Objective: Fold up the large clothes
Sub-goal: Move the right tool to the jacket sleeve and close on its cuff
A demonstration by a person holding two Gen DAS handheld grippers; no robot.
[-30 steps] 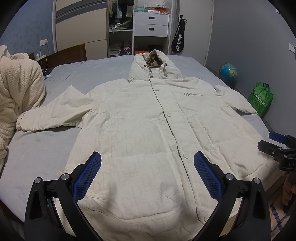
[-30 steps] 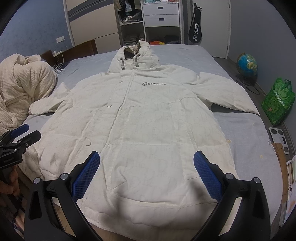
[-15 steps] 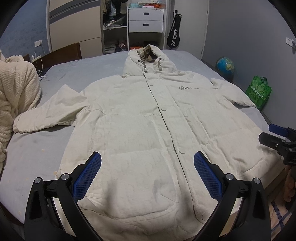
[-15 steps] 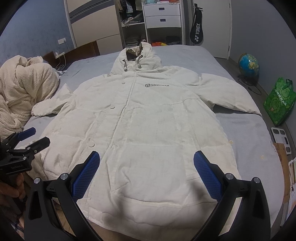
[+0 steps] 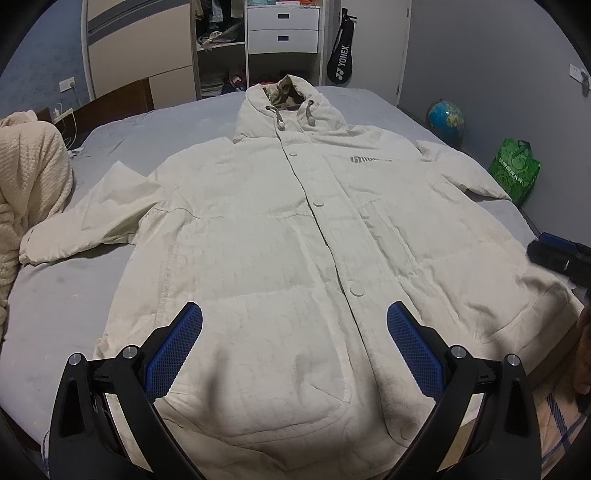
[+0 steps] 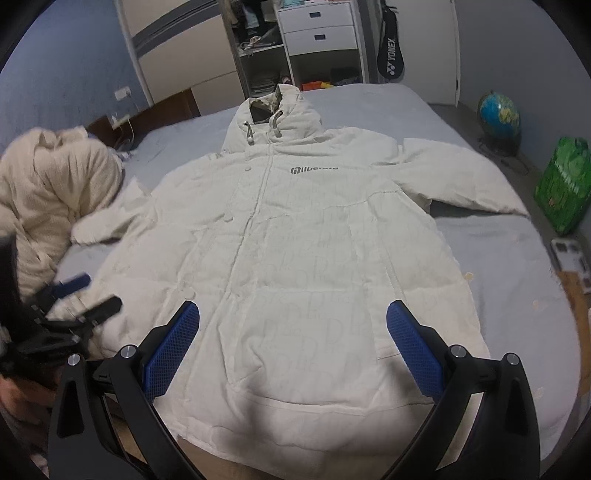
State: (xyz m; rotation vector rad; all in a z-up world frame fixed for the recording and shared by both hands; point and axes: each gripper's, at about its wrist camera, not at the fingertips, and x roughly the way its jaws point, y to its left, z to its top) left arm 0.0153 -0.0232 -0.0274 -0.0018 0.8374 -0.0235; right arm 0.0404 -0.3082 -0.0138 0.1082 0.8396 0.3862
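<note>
A large cream hooded jacket [image 5: 295, 240] lies flat and face up on the grey bed [image 5: 48, 314], buttoned, hood far from me, both sleeves spread out; it also shows in the right wrist view [image 6: 306, 258]. My left gripper [image 5: 295, 350] is open and empty, hovering over the hem on the jacket's left side. My right gripper [image 6: 293, 350] is open and empty over the hem on the right side. Each gripper shows at the edge of the other's view: the right gripper [image 5: 557, 254] and the left gripper [image 6: 74, 306].
A cream knitted blanket [image 5: 29, 184] is heaped on the bed's left side. A globe [image 5: 445, 118] and a green bag [image 5: 515, 170] stand on the floor at the right. A wardrobe with white drawers [image 5: 282, 27] and a racket bag [image 5: 341, 55] are at the back wall.
Both grippers have moved closer to the jacket's hem and slightly lower. The left gripper has shifted leftward along the hem. The jacket has not moved.
</note>
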